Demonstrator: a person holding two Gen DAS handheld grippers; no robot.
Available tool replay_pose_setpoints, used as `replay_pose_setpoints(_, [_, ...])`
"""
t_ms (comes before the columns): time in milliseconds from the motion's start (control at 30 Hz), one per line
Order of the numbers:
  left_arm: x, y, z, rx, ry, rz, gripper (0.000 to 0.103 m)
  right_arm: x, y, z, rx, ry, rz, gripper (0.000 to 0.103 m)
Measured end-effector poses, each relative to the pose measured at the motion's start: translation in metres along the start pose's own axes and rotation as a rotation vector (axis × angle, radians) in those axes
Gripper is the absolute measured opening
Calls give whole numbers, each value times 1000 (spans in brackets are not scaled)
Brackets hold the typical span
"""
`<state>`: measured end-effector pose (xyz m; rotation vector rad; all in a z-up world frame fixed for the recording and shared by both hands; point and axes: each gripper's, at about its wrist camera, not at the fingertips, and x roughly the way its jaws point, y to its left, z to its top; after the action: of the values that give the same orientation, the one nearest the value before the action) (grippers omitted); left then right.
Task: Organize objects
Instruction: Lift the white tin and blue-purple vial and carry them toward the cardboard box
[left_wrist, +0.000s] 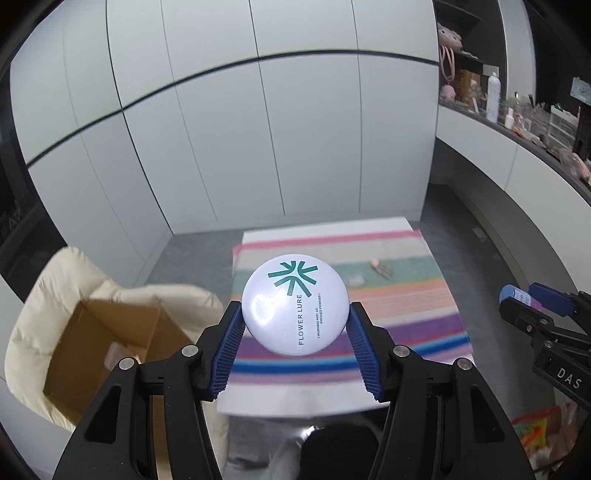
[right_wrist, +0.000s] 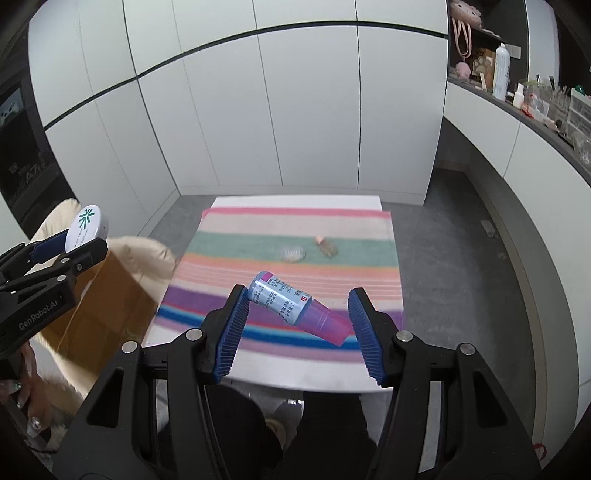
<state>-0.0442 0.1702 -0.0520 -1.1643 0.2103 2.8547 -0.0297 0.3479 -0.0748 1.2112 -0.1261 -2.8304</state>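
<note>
My left gripper (left_wrist: 295, 307) is shut on a round white powder compact (left_wrist: 294, 312) with a green logo, its blue pads pressing on both sides. It hangs above the near part of a striped cloth (left_wrist: 399, 306). In the right wrist view that left gripper (right_wrist: 83, 240) and the compact (right_wrist: 86, 223) sit at the far left. My right gripper (right_wrist: 298, 291) is shut on a small blue bottle (right_wrist: 282, 299) with a pink cap, gripped end to end and tilted. From the left wrist view the right gripper (left_wrist: 528, 299) shows at the right edge with the bottle (left_wrist: 511, 293).
An open cardboard box (left_wrist: 103, 343) rests on a cream cushion (left_wrist: 55, 295) left of the table. On the cloth (right_wrist: 295, 229) lie a clear round dish (right_wrist: 293, 253) and a small brown item (right_wrist: 327, 246). A cluttered shelf (left_wrist: 517, 110) runs along the right wall. White cabinets stand behind.
</note>
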Motion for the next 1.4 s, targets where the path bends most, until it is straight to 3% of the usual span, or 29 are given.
replay_pose_setpoints(300, [-18,4,-29,0,41,-17,58,-15,2,-41,21,57,29,59])
replay_pose_setpoints(800, [7,32,-26,-65,108,-25,58,-8,16,-40,-1,80,13,59])
replay_pose_setpoints(1100, [9,66,-35,-117,121,27,58,2,50,-34,-64,89,47,59])
replay_pose_setpoints(1400, [-1,113,-53,-190,124,96,58,19,113,-34,-185,114,140,59])
